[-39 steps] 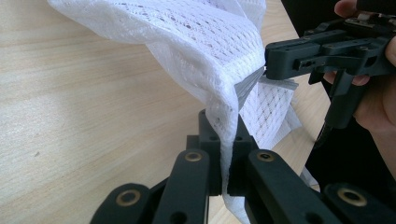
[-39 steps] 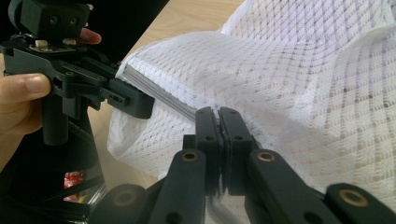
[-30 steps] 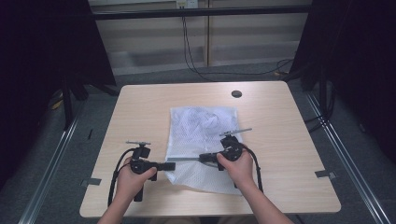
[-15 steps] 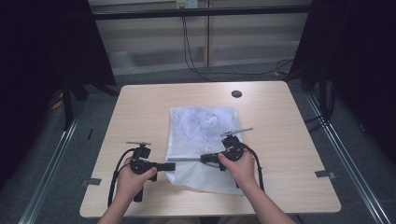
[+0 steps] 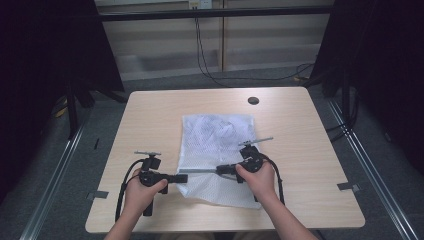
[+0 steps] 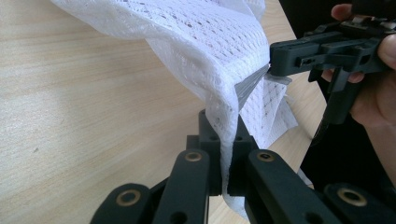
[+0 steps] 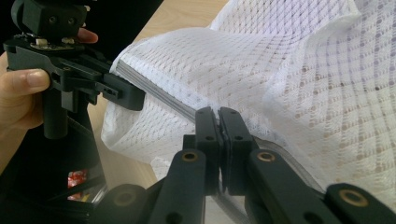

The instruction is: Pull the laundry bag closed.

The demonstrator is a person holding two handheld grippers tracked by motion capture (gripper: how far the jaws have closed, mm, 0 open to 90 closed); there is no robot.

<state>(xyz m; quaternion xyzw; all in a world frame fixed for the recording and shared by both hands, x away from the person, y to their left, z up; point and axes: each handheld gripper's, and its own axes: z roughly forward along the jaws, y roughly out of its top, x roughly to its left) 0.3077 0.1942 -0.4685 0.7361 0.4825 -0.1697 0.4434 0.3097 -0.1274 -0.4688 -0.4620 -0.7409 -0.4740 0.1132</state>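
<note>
Both grippers clamped on the white mesh cloth: left gripper at its left edge, right gripper mid-cloth, grey strip taut between them. Black disc sits near the desk's far edge, well apart from the cloth.

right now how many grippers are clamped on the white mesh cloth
2. The left gripper pinches the white mesh cloth at its left edge; the right gripper pinches it further right, near the middle.
</note>
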